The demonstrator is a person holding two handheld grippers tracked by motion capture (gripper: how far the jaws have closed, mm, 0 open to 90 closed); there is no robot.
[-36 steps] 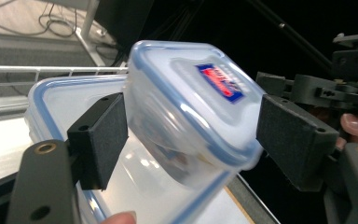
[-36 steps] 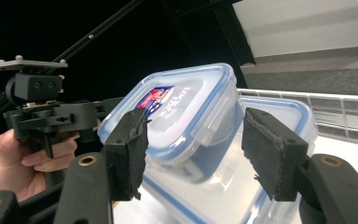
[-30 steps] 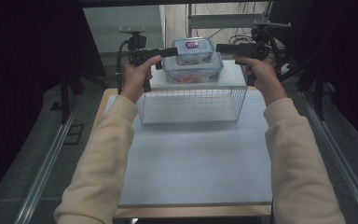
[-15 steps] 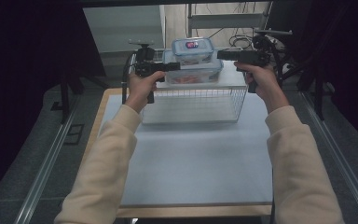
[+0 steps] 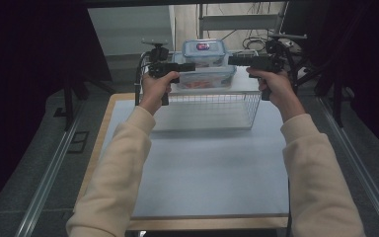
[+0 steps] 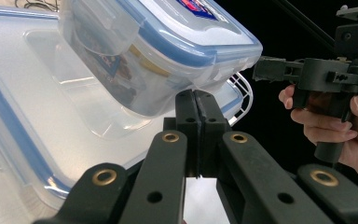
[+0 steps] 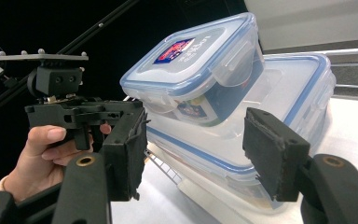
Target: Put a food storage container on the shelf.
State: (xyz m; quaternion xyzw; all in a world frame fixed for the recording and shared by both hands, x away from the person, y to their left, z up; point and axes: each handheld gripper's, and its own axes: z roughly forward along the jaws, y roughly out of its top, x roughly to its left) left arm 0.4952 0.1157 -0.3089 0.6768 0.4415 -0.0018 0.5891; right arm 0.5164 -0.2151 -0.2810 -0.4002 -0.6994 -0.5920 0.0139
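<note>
Small clear blue-rimmed lidded container sits tilted atop larger clear lidded container, above white wire basket. Left gripper: jaws just closed, nothing between. Right gripper: wide, unclamped. Risk: a nudge could slide the tilted box off.

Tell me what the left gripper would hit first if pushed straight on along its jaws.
Most likely the small container, at its lower near corner just past the shut left gripper; depth is hard to judge.
</note>
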